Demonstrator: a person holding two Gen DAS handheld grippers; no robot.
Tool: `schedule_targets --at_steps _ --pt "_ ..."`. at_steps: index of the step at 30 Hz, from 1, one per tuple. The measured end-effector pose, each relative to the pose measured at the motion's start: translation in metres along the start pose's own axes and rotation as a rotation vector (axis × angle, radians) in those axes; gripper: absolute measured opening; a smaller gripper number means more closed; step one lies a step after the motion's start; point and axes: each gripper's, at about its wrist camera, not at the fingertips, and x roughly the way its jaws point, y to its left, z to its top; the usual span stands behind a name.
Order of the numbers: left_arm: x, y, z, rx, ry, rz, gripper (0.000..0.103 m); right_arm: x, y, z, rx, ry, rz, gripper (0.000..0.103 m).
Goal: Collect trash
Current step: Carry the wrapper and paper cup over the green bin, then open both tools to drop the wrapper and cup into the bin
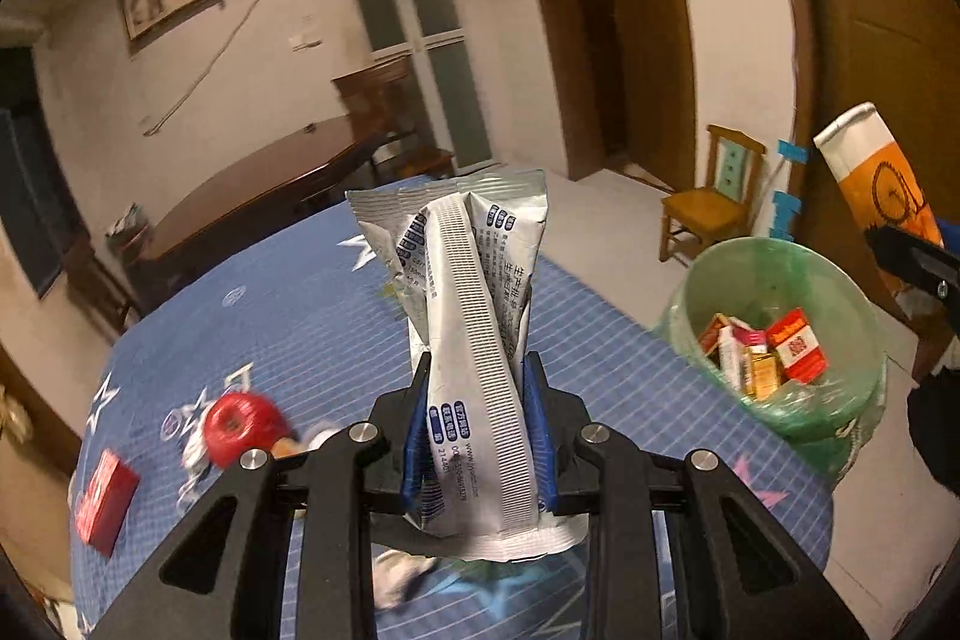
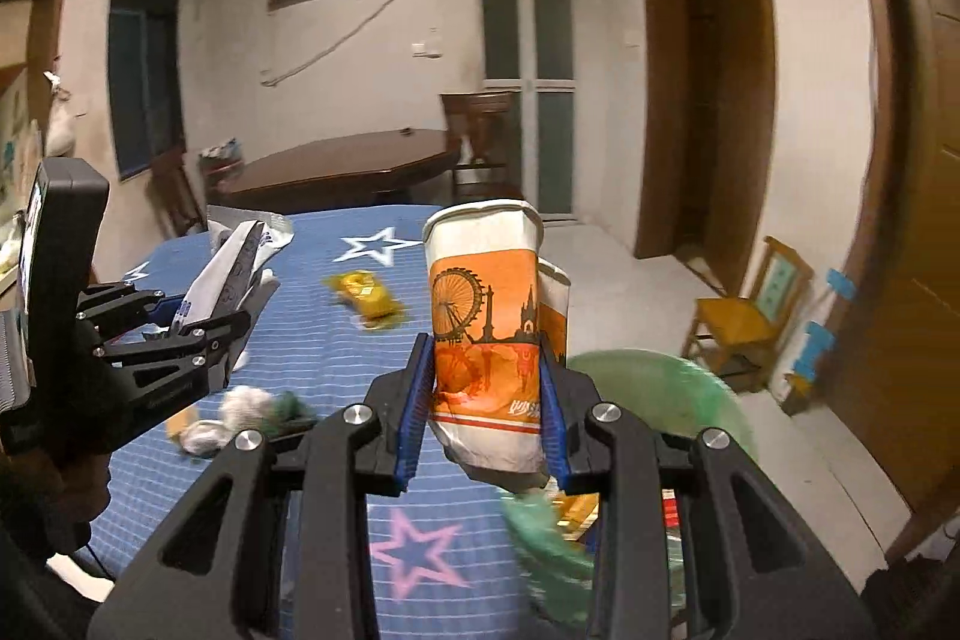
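Status: collection is partly done. The green-lined bin (image 1: 780,334), standing off the bench's right edge, already holds several cigarette packs (image 1: 762,349), red and white among them. Two further items are in hand and not yet dropped.

Left gripper (image 1: 478,424): jaws drawn narrow and clamped on a silver foil wrapper (image 1: 474,340). The wrapper stands upright between the blue pads, creased and twisted along its ribbed seam, its top flared open, blue print down its sides. It looks empty and limp, so it should fall freely once let go. It is above the bench (image 1: 312,316), with the bin off to its right.

Right gripper (image 2: 486,400): jaws closed on a paper cup (image 2: 483,316), white with an orange band and a dark skyline with a wheel. The cup is held upright, its wall squashed and its rim bent out of round. It is near the bench's right edge, with the bin's green rim just beyond and below; this one appears closer to release.

Remaining on the blue star-patterned cloth, as far as both views show:
- a red box (image 1: 105,505) near the left edge;
- a red round object (image 1: 240,427), apple-like, blurred, possibly not trash;
- a yellow packet (image 2: 366,295) toward the middle;
- crumpled white and green scraps (image 2: 246,409) near the front edge.

Judgement: roughly midway, with two drops pending and several pick-ups left.
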Motion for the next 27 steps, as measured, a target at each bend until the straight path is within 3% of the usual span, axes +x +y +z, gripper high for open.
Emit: schedule_targets --at_steps 13,27 --pt "0.044 -0.096 0.036 0.139 0.009 -0.116 0.030 0.014 -0.073 -0.015 0.073 0.091 -0.156 0.031" --pt "0.095 -0.154 0.053 0.193 0.080 -0.246 0.030 0.036 -0.116 -0.023 0.166 0.188 -0.187 0.031"
